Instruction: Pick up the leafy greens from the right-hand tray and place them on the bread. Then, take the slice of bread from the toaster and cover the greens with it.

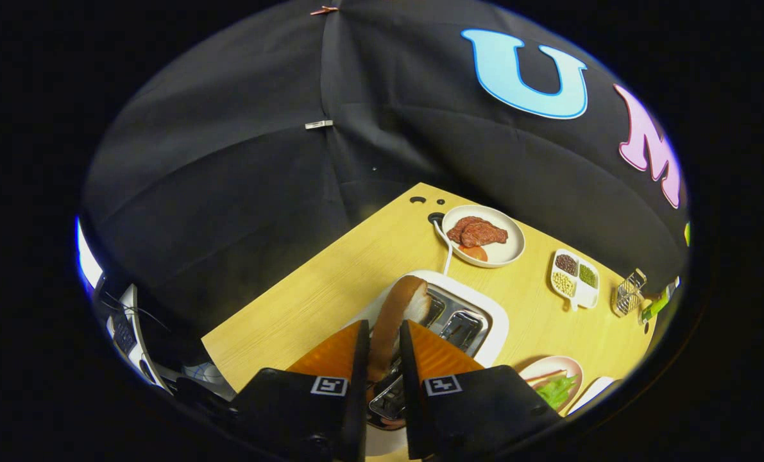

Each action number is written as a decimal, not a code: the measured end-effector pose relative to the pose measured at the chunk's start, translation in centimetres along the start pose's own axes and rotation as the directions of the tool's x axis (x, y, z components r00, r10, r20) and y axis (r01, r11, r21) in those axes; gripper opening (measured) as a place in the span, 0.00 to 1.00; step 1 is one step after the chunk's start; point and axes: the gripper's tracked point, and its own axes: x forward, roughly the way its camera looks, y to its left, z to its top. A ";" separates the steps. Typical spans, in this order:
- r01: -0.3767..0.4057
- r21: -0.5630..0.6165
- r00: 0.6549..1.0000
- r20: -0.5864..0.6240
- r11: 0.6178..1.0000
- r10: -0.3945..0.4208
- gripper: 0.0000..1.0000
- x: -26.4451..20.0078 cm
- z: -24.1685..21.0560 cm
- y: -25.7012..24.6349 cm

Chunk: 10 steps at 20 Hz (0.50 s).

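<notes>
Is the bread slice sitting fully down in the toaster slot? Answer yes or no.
No: the bread slice stands lifted above the toaster, held between the two fingers of the tool, which press on both its sides.

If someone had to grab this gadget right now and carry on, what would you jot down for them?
Claw: shut on the bread slice, holding it edge-up just above the white toaster.
Leafy greens: lying on a pink plate beyond the right finger; whether bread sits under them cannot be told.
Nearby: a plate of meat and a divided dish of beans farther back on the wooden table.
Done: slice pulled from the toaster.
Left: carry it over and lay it on the greens.
</notes>
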 end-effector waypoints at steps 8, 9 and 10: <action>-0.116 0.030 0.993 0.028 0.993 0.115 0.11 -1.6 1.3 0.2; -0.121 0.048 0.992 0.039 0.992 0.119 0.12 -2.2 1.7 -0.2; -0.119 0.064 0.992 0.056 0.991 0.115 0.11 -2.7 2.3 -0.7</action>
